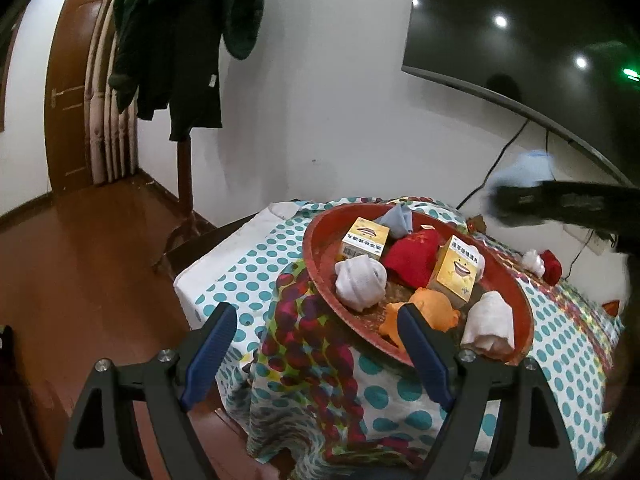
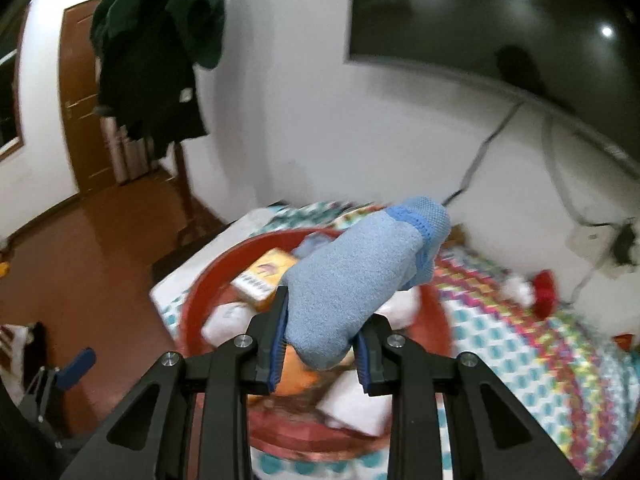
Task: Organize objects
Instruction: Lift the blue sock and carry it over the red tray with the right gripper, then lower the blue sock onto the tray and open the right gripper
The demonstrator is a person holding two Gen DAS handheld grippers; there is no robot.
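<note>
Dotted tablecloth (image 1: pixel 256 264) under a red tray (image 1: pixel 316 272) of sorted items; right gripper (image 2: pixel 320 344) clamps a blue sock (image 2: pixel 360 268) above it, probably for dropping in; left gripper (image 1: pixel 316 344) waits, spread and holding nothing.

Hand-held gripper (image 2: pixel 322 334) clamps blue sock (image 2: pixel 356 276), probably.

Rolled light-blue sock (image 2: pixel 356 280) (tilted, cuff up) above the full red basin (image 2: pixel 192 292).
</note>
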